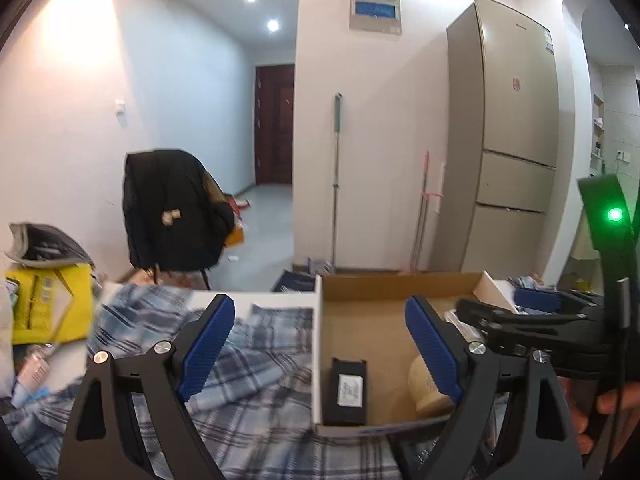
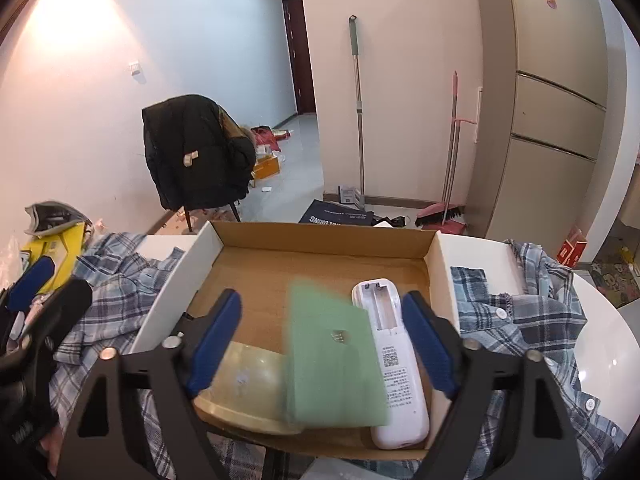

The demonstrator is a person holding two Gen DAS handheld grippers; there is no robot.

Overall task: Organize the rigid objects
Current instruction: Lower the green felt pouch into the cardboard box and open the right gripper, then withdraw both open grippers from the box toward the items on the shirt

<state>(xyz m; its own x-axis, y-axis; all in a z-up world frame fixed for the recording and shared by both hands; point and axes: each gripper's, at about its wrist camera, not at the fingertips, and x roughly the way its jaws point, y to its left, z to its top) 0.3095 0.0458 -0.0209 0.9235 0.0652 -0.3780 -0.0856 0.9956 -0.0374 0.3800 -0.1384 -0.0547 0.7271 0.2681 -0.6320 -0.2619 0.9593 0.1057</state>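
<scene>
An open cardboard box (image 2: 320, 236) lies on a plaid shirt. Inside it are a white remote (image 2: 396, 376) lying face down, a yellowish tape roll (image 2: 244, 388) and a flat green card (image 2: 332, 360). The card is blurred and sits between the fingers of my right gripper (image 2: 322, 300), which is open, its pads clear of the card. In the left wrist view my left gripper (image 1: 320, 308) is open and empty over the box's left wall (image 1: 317, 344). A small black pack (image 1: 347, 390) with a white label and the tape roll (image 1: 424, 384) lie inside.
The plaid shirt (image 2: 520, 320) covers a white round table (image 2: 600, 344). A yellow bag (image 1: 48, 304) lies at the left. Behind stand a chair with a black jacket (image 2: 196, 156), a mop (image 2: 358, 112), a broom (image 2: 440, 212) and a fridge (image 1: 516, 112).
</scene>
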